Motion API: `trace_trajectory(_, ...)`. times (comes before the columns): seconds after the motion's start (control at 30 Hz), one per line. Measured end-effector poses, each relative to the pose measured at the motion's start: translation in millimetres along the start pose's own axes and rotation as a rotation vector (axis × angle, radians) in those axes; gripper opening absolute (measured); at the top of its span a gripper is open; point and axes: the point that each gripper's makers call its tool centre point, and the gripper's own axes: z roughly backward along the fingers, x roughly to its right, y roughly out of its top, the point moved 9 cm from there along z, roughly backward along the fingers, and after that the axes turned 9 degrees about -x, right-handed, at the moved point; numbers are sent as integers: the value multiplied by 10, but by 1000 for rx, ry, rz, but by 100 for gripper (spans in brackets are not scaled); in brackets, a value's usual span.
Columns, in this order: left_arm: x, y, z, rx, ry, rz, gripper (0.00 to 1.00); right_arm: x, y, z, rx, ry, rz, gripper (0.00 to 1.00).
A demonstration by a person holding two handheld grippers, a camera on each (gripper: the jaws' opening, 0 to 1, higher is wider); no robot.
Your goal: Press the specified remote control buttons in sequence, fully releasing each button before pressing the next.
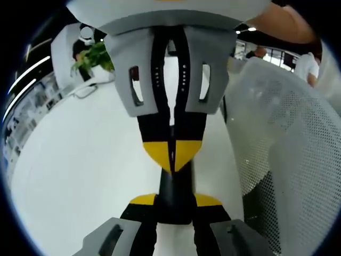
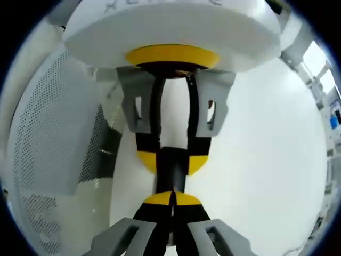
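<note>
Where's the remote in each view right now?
Left gripper view: remote low centre, clamped by the left gripper, the right gripper tip on it.
Right gripper view: remote dead centre, above the right gripper's closed tips.
Shared landmark: white mesh chair, right in the left view, left in the right view.

Both cameras are looking steeply down at the white worktop from close range, facing each other head-on. The left gripper view is showing the right tool opposite; the right gripper view is showing the left tool. Both are sharing the black remote.
</note>
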Motion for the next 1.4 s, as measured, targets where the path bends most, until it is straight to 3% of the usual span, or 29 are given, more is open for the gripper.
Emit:
trace_trajectory(0.47, 0, 4, -5, -3, -1, -1, 24, 29, 85, 264, 61, -51, 3, 0)
trace_trajectory(0.9, 1, 18, 1, -8, 0, -1, 24, -42, 46, 316, 63, -38, 6, 21)
trace_trajectory(1.4, -6, 19, 4, -15, 0, -1, 24, -113, -73, 334, 52, -24, -4, 29)
